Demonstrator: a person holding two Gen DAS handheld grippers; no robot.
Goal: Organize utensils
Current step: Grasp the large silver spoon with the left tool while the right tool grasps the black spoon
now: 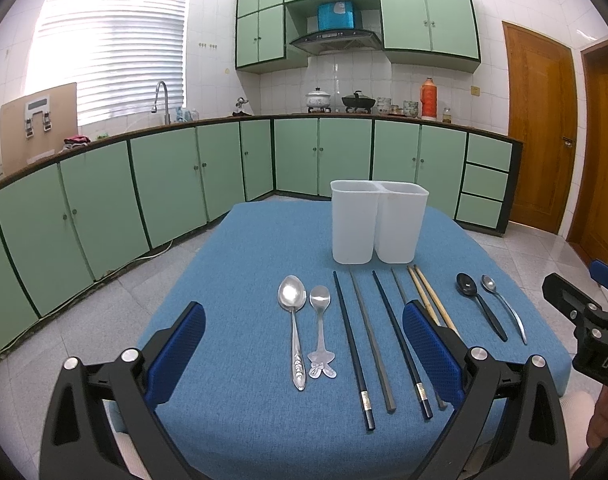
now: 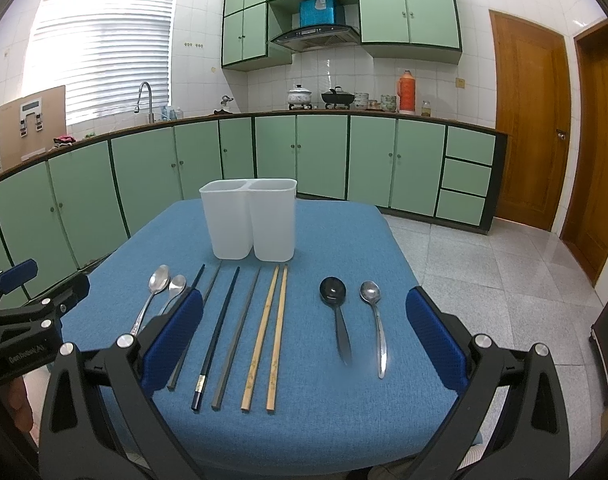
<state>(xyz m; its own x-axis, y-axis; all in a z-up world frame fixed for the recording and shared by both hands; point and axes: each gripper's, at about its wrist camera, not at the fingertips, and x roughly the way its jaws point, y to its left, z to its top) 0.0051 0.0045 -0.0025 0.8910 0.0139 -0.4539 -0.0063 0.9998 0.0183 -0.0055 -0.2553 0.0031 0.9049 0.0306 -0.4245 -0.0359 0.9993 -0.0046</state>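
Presently on the blue cloth-covered desk (image 2: 343, 420): one white plastic two-compartment utensil holder (image 2: 250, 220), upright at the far middle, both compartments showing nothing inside.

Row of utensils lying flat in front of it, handles toward the viewer, from the left:
- large steel spoon with patterned handle (image 1: 292, 320) and small steel spoon with bow-shaped handle end (image 1: 320, 328), side by side, just apart.
- two dark blue chopsticks (image 2: 220, 336) alternating with two grey chopsticks (image 2: 238, 336), four sticks in all.
- pair of pale bamboo chopsticks (image 2: 270, 336), nearly parallel, close together.
- black plastic spoon (image 2: 335, 312) and slim steel spoon (image 2: 373, 320), set a little apart to the right.

Left tool (image 1: 304, 356): blue-padded fingers spread wide, holding nothing, hovering over the near left part of the row.

Right tool (image 2: 304, 344): fingers likewise spread wide, empty, above the near middle and right of the row.
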